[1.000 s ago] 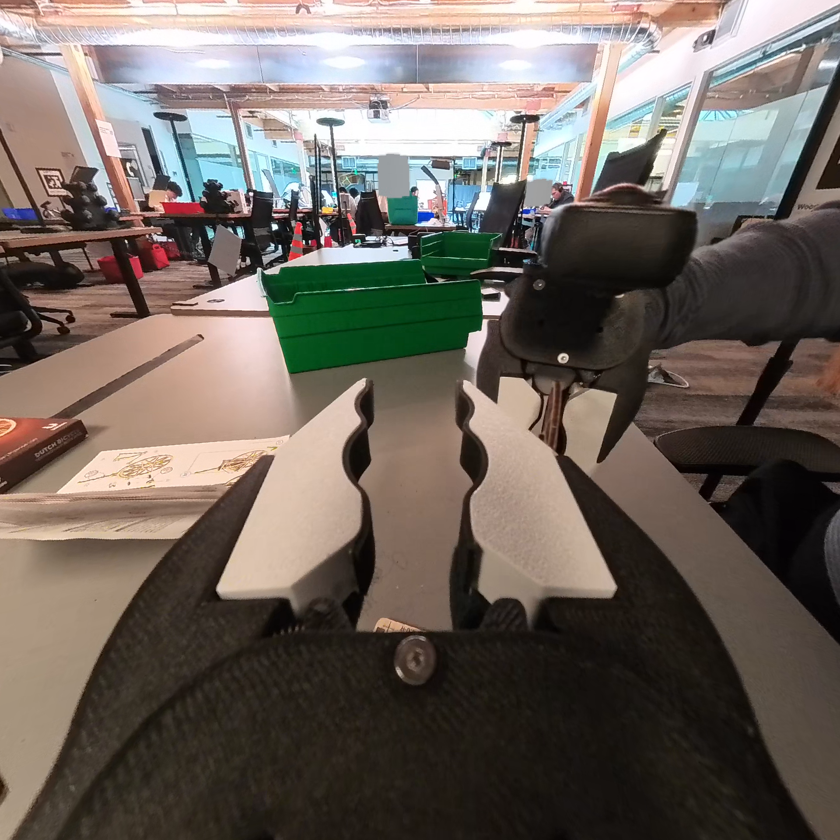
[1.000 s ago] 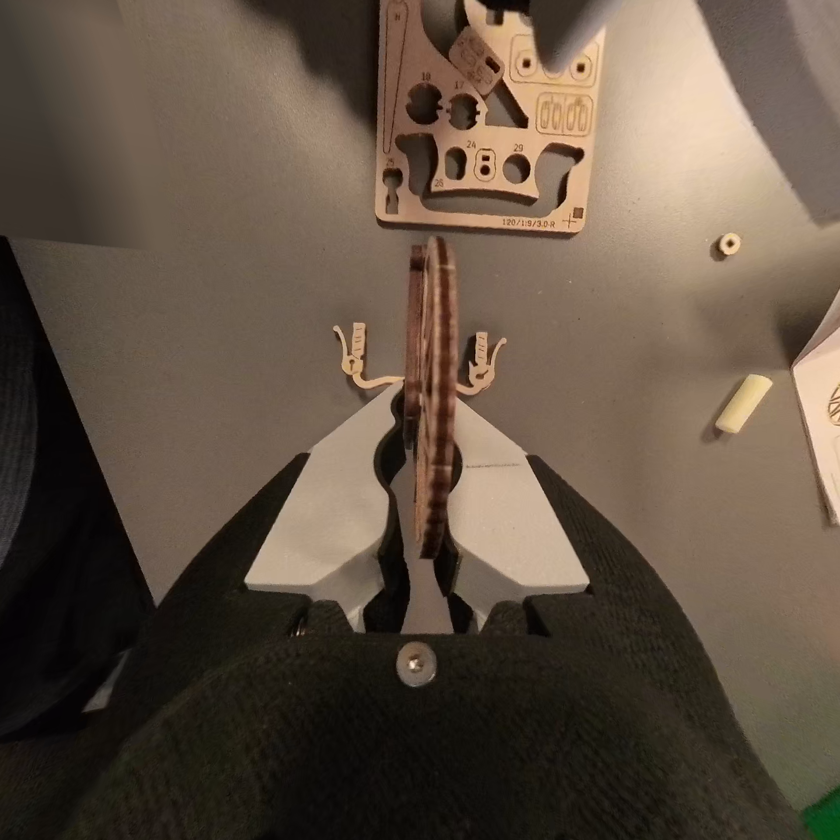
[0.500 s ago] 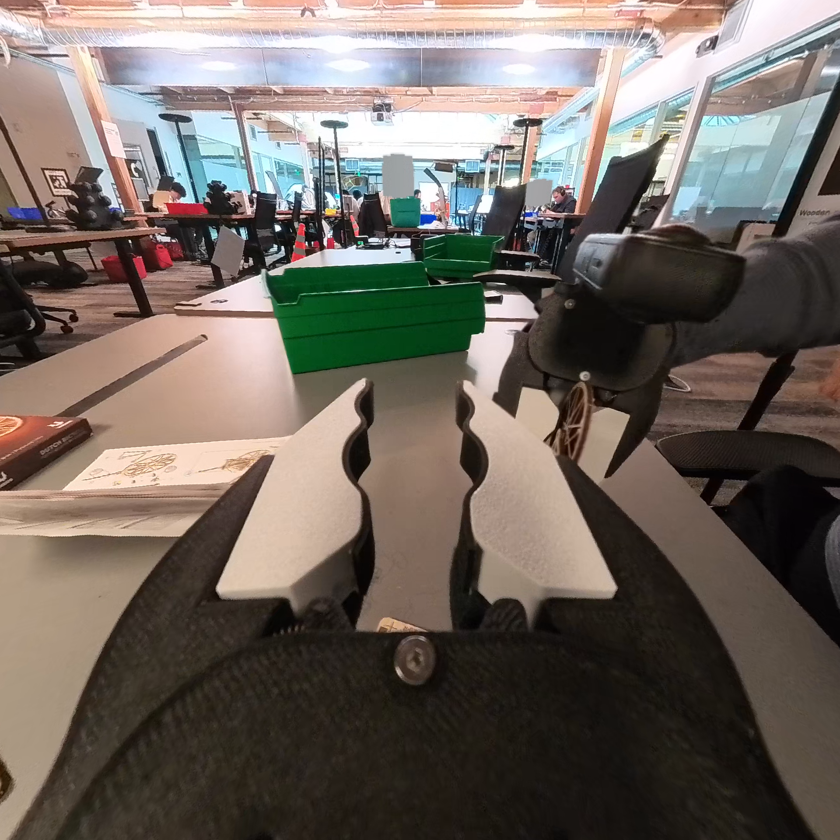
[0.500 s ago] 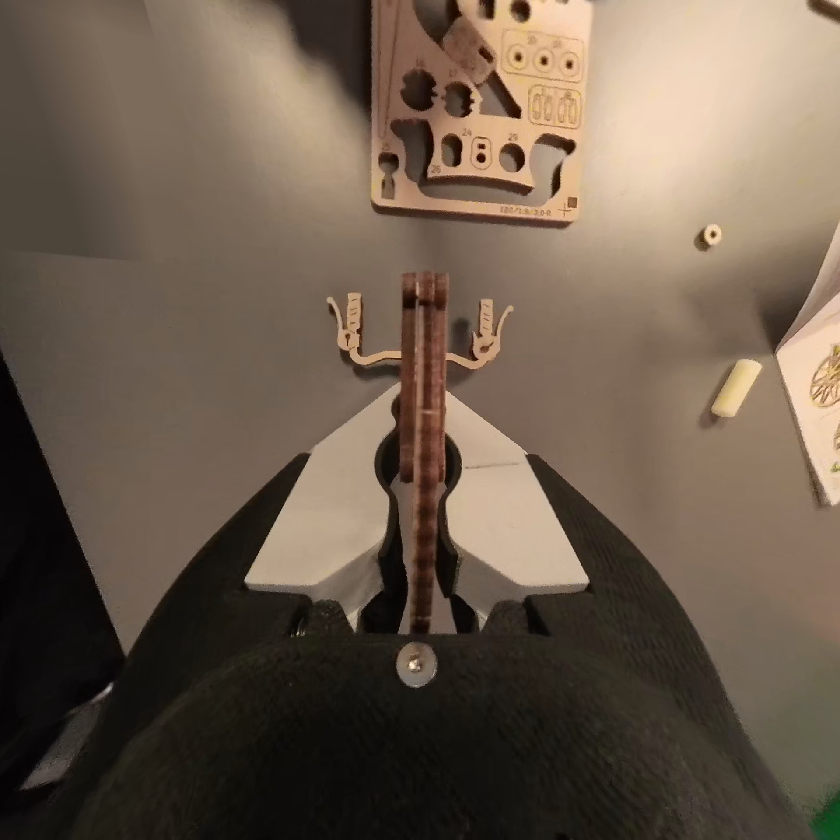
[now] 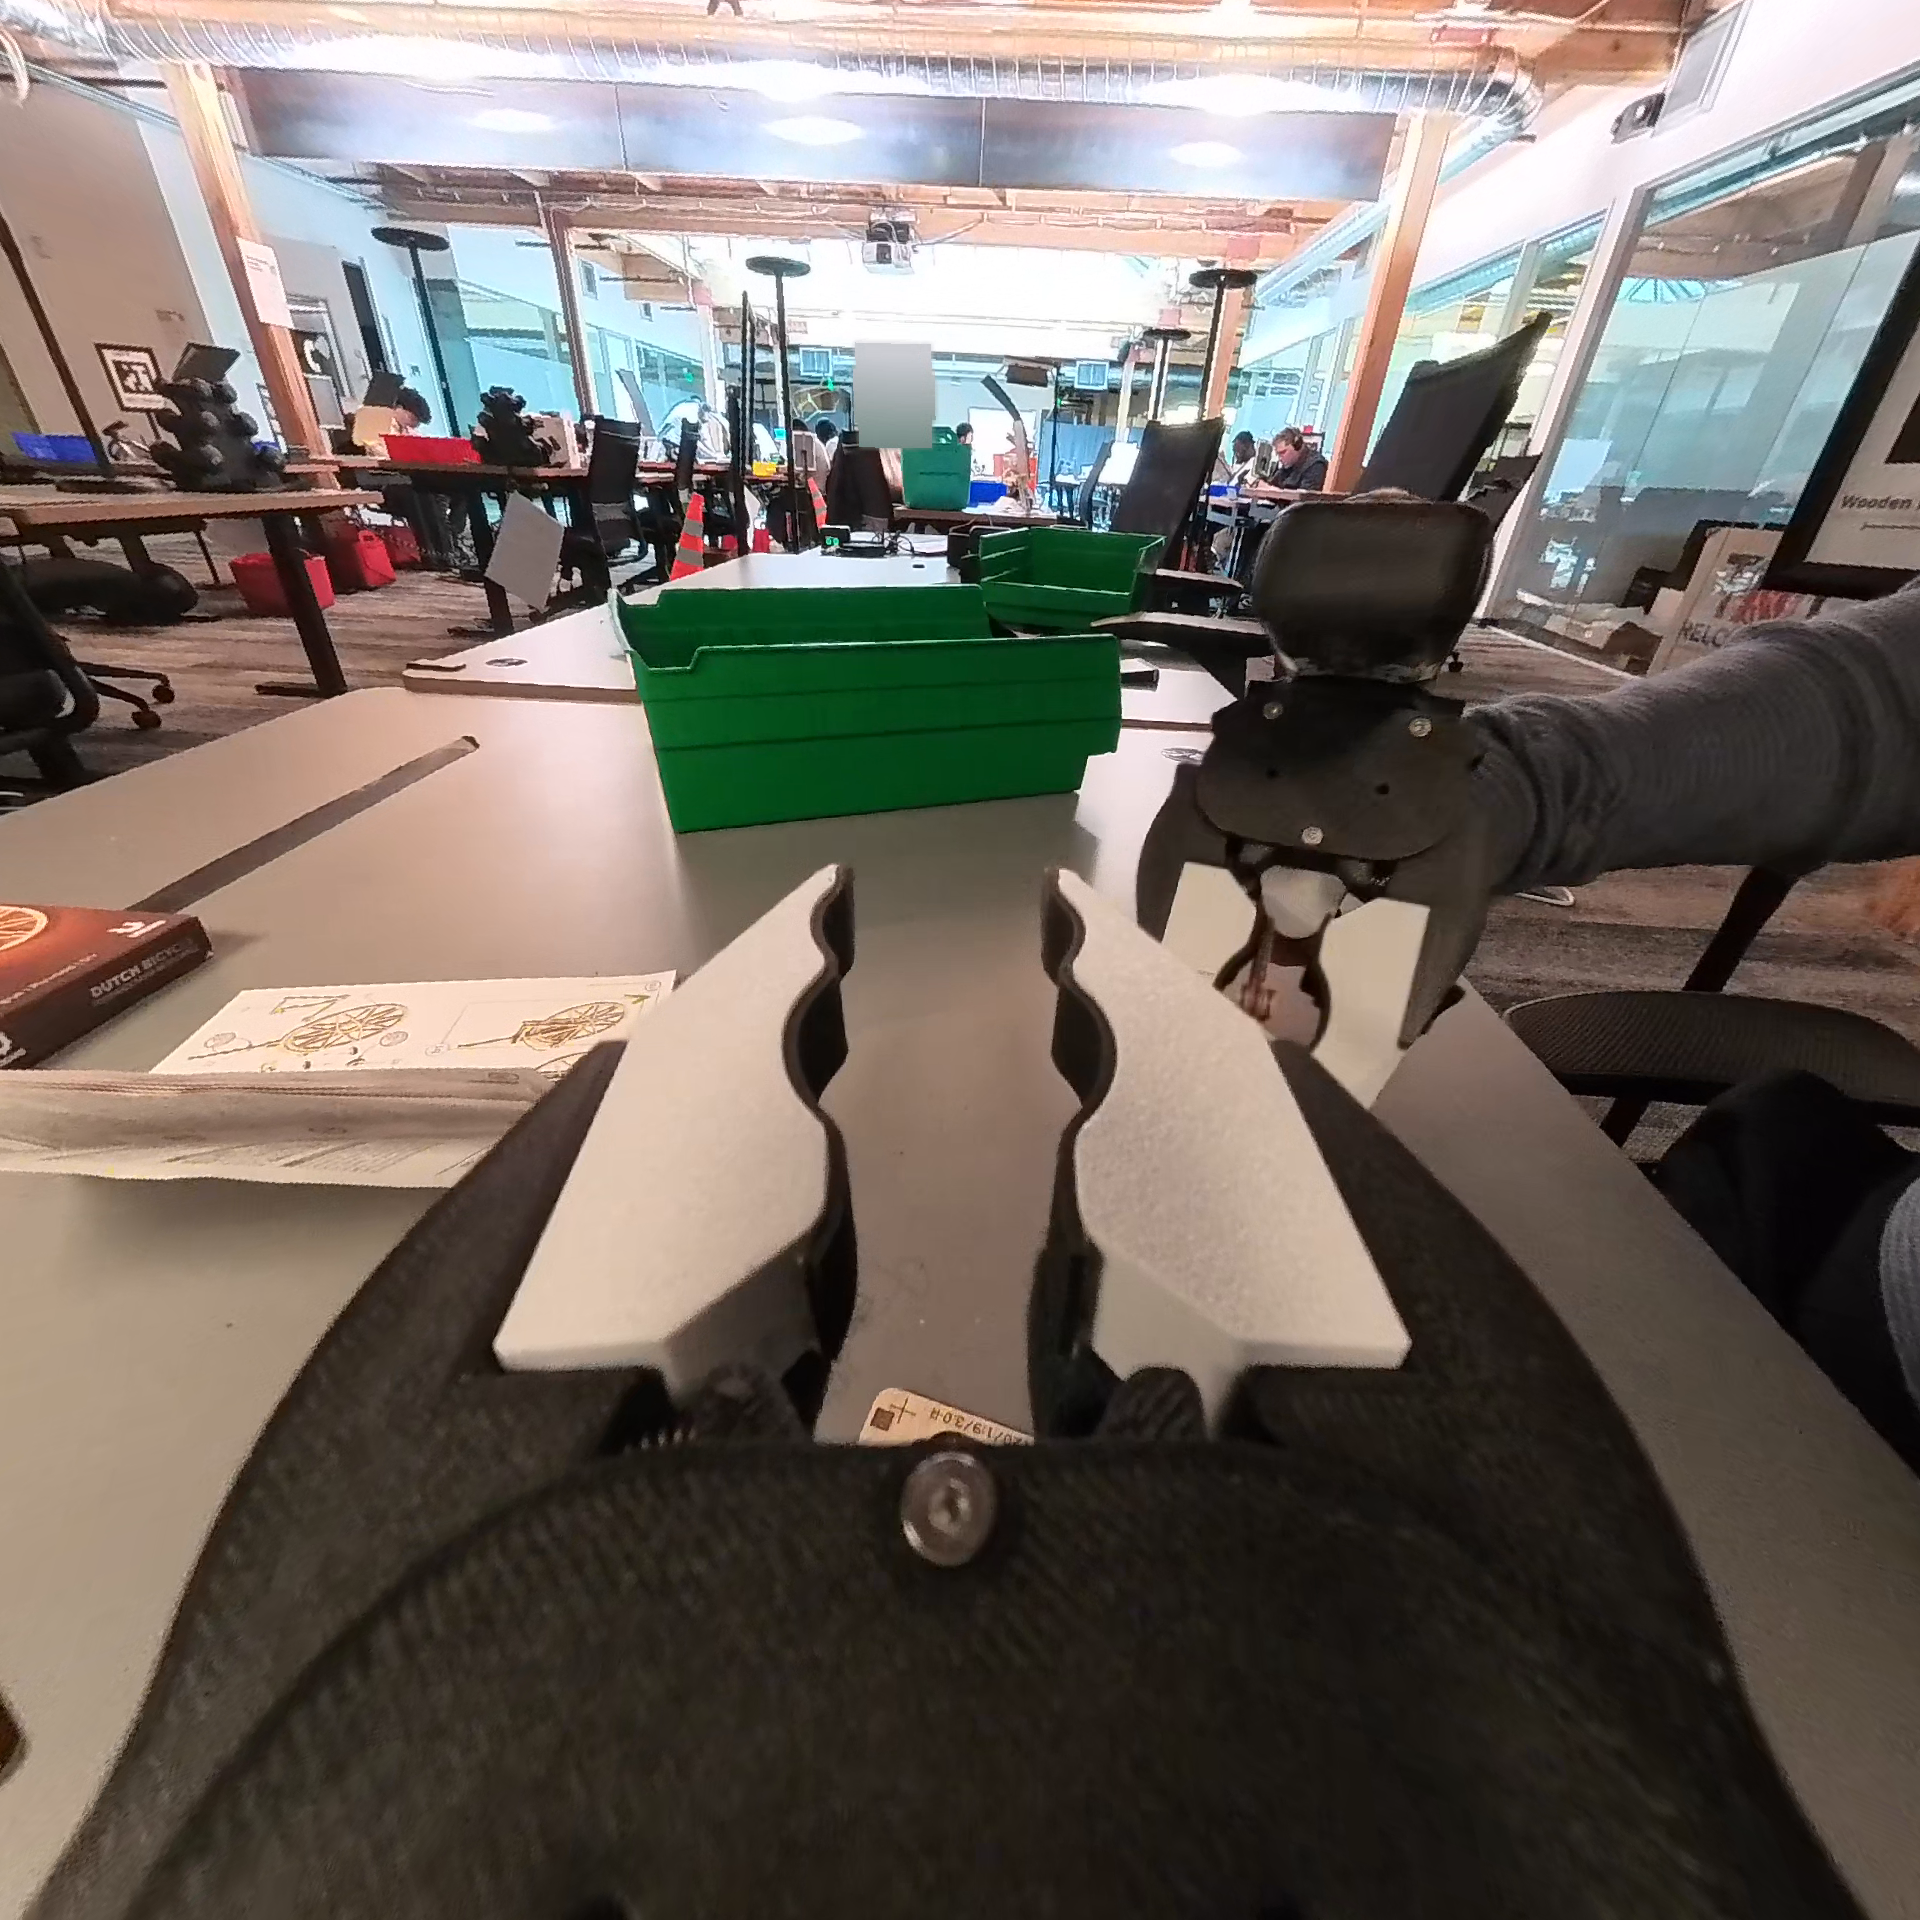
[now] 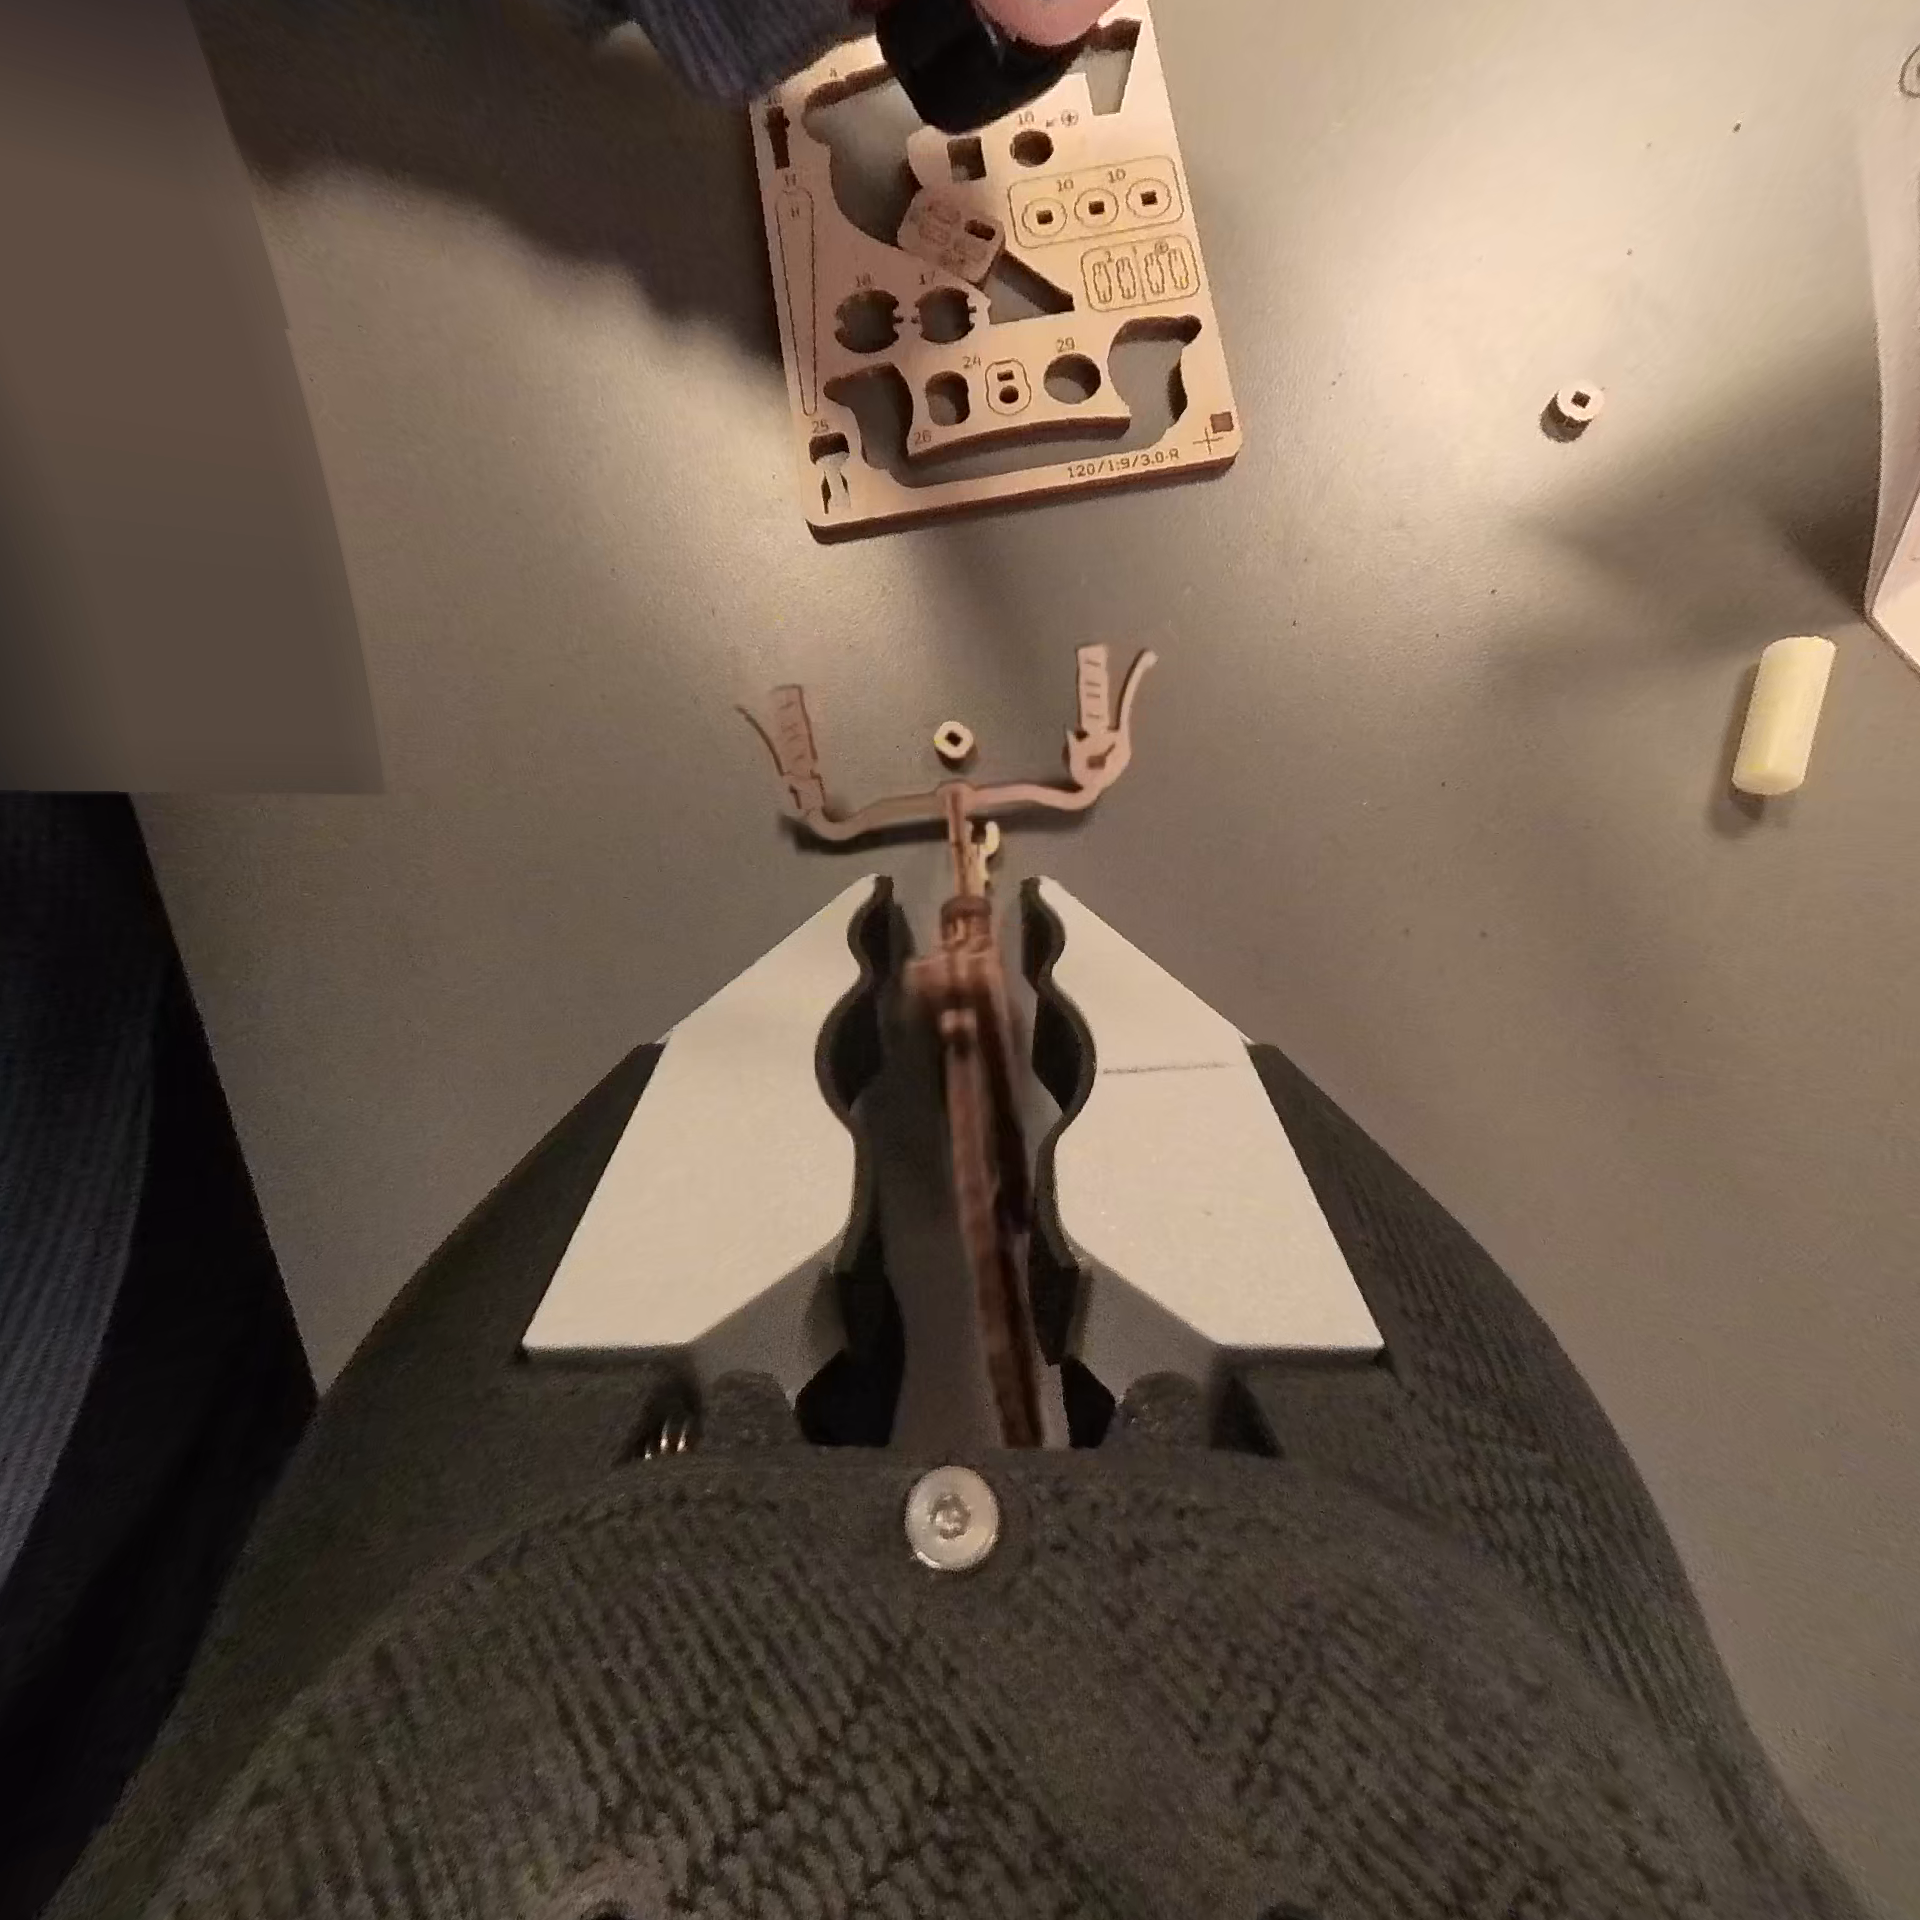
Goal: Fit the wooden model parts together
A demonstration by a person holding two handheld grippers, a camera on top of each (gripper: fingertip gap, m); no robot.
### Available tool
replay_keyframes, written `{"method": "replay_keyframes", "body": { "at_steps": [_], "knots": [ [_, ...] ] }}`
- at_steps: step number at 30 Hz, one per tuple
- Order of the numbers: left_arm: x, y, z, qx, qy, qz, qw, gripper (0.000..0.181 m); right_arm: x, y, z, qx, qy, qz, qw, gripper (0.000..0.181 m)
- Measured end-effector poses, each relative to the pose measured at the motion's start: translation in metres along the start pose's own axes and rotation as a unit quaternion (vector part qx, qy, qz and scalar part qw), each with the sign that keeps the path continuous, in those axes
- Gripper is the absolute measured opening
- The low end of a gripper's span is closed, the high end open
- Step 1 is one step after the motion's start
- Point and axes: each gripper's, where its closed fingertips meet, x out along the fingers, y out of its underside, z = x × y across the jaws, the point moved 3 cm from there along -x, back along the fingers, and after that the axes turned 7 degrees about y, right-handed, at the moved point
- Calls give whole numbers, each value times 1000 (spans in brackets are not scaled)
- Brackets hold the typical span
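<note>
**Grey surface, wooden wheel between parted fingers**

Grey surface [image 6: 1455, 935] fills the right wrist view, lit from above. On it lie a punched wooden sheet [image 6: 1039, 436], a handlebar part [image 6: 904, 805] just past the fingertips, a small square-holed ring [image 6: 953, 739] beside it, another ring [image 6: 1572, 412] farther right, and a pale cylinder [image 6: 1782, 715] near a paper edge.

Right claw [image 6: 956, 883] points down at the surface with its fingers parted. A wheel [image 6: 987, 1195] stands edge-on between them, leaning against the right-hand pad and clear of the left-hand one; its stem reaches the handlebar part.

Left claw [image 5: 945, 894] hovers low over the surface, released and empty. Ahead of it sit green bins [image 5: 883, 717]; a manual [image 5: 416, 1023] and a dark box [image 5: 83, 966] lie to its left. The right claw [image 5: 1283, 997] shows at the right, held by a grey-sleeved arm [image 5: 1714, 748].
</note>
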Motion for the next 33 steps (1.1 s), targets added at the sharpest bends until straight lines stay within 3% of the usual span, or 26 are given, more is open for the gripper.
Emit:
{"method": "replay_keyframes", "body": {
  "at_steps": [13, 20, 28, 33],
  "knots": [
    [0, 3, 1, -3, 0, 3, 1000, 35, -8, -1, -3, -6, 8, -9, 1000, 25],
    [1, 4, 1, 0, 0, 7, 1000, 35, -8, -6, -4, -16, 2, -4, 1000, 18],
    [1, 7, 2, 0, -1, 8, 1000, 35, -10, -15, -1, -55, -19, 96, 994, 18],
    [1, 10, 2, 7, -3, 14, 1000, 35, -4, -11, -1, -83, -13, 160, 984, 5]
  ]
}}
